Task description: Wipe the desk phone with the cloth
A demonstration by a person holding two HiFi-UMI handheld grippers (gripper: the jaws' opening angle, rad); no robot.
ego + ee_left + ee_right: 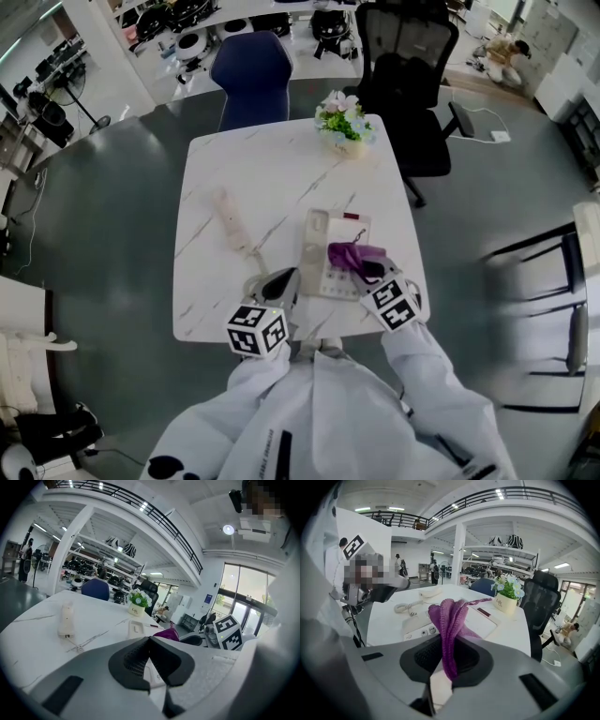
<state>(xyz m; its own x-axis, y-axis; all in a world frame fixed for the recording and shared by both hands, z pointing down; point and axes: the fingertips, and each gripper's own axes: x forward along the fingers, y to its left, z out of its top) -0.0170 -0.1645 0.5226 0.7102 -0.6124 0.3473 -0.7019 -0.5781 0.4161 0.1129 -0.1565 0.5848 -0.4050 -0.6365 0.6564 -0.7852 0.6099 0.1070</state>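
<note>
With the right tool (367,268) clamped on the purple knitted cloth (449,620) over the desk phone (323,258) at mid-frame on the tabletop (225,169), and the left tool (281,279) closed empty just beside it, we are aiming for light, flat strokes across the keys.

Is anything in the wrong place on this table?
Yes. The handset is off the phone. It lies flat on the table to the phone's left, instead of resting in its cradle.
</note>
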